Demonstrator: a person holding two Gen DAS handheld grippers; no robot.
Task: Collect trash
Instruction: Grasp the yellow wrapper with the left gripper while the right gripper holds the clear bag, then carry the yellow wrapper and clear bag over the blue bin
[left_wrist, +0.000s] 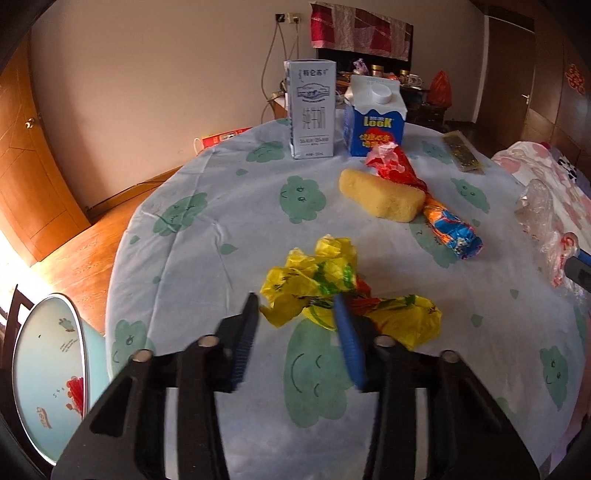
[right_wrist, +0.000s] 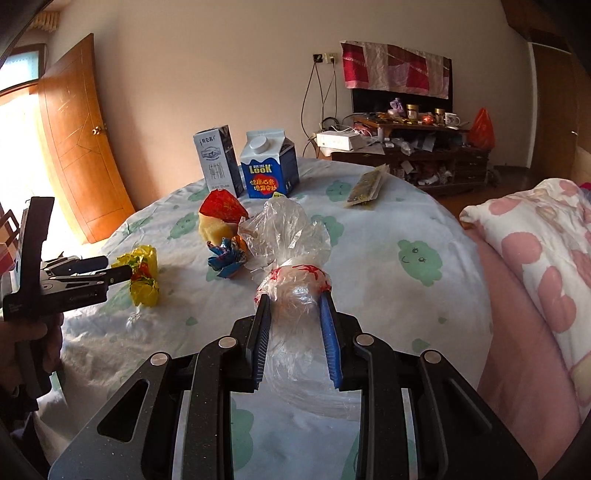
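A crumpled yellow wrapper lies on the round table. My left gripper is open, its tips at the wrapper's near edge; it also shows in the right wrist view beside the wrapper. My right gripper is shut on a clear plastic bag with red print. The bag also shows in the left wrist view. A yellow sponge, a red-and-blue wrapper and a flat dark packet lie further back.
Two cartons stand at the far side: a grey milk carton and a blue LOOK carton. A light-blue bin stands on the floor at the left. A pink-patterned quilt lies to the right.
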